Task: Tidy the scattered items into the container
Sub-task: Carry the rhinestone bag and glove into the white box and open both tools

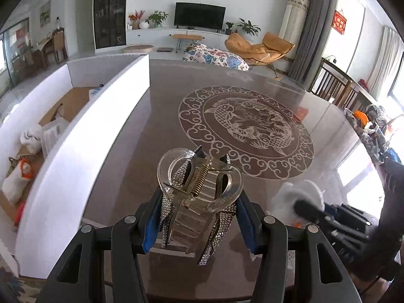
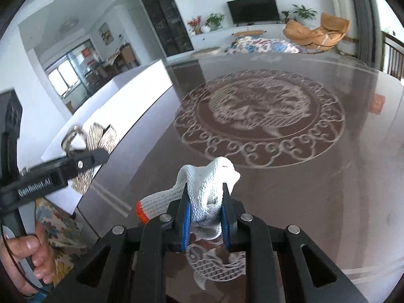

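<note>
Rhinestone hair claw (image 1: 199, 197), lower centre, is being pinched by the left gripper (image 1: 199, 217); knitted glove (image 2: 207, 192) is being clamped by the right gripper (image 2: 205, 224); white container (image 1: 83, 136) is waiting at left; judged best: clearing its wall before releasing.

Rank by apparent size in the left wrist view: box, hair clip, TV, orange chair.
1. box
2. hair clip, though its nearness to the camera enlarges it
3. and 4. orange chair and TV look alike; not ranked.
</note>
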A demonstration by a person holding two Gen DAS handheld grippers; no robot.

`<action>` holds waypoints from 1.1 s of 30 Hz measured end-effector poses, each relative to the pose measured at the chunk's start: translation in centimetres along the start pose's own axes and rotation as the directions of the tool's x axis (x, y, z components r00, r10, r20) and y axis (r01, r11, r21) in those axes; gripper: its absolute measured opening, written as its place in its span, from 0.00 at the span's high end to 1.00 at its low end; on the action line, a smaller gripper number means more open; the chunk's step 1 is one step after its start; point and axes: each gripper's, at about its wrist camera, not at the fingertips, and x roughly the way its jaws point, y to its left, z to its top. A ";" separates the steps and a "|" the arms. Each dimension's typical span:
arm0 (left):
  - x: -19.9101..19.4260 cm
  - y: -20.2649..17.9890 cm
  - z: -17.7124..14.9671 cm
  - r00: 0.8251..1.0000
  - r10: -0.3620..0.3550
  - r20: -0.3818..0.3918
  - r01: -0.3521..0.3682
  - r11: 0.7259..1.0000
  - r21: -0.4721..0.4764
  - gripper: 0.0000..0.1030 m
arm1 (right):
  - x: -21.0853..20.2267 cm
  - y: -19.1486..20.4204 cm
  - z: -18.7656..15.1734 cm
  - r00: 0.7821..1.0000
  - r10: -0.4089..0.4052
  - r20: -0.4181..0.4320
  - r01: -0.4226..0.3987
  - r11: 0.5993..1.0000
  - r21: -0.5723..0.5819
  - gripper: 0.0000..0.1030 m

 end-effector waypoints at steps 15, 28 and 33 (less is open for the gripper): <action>-9.9 19.1 10.9 0.959 0.236 0.157 -0.205 0.960 -0.190 0.48 | 2.1 15.8 16.8 0.954 0.265 0.142 -0.201 0.913 -0.356 0.81; 2.0 30.4 15.2 0.963 0.255 -0.091 -0.271 0.913 -0.305 0.48 | 22.8 27.9 28.6 0.967 0.232 -0.101 -0.253 0.882 -0.398 0.80; 4.9 32.6 13.8 0.951 0.251 -0.178 -0.299 0.892 -0.338 0.48 | 29.0 27.7 28.5 0.950 0.197 -0.241 -0.270 0.908 -0.320 0.67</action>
